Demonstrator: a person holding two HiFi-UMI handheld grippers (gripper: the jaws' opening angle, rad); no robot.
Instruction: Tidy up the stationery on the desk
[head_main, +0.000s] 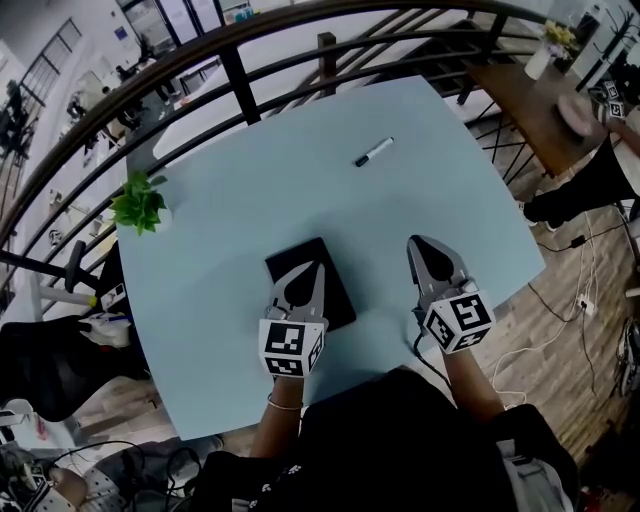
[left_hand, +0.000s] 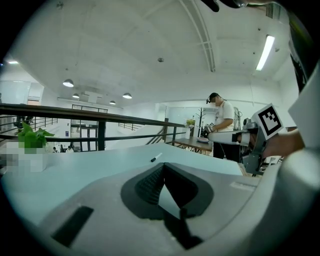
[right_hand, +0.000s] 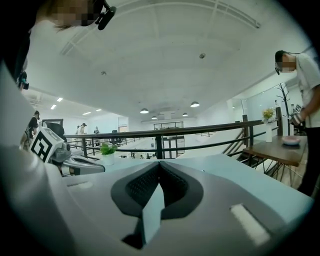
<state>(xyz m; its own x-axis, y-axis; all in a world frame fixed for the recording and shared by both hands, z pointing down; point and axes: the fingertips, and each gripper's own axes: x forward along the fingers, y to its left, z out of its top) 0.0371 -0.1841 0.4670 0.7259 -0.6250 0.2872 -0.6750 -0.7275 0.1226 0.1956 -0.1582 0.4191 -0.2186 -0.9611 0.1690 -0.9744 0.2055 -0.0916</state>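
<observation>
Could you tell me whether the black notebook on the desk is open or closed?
Closed: the black notebook lies flat, showing only its dark cover, with no pages visible in the head view.

Left gripper (head_main: 308, 268), right gripper (head_main: 420, 243): fingers closed, empty.

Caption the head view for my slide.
Left gripper and right gripper shut above a desk with notebook, marker and plant.
</observation>
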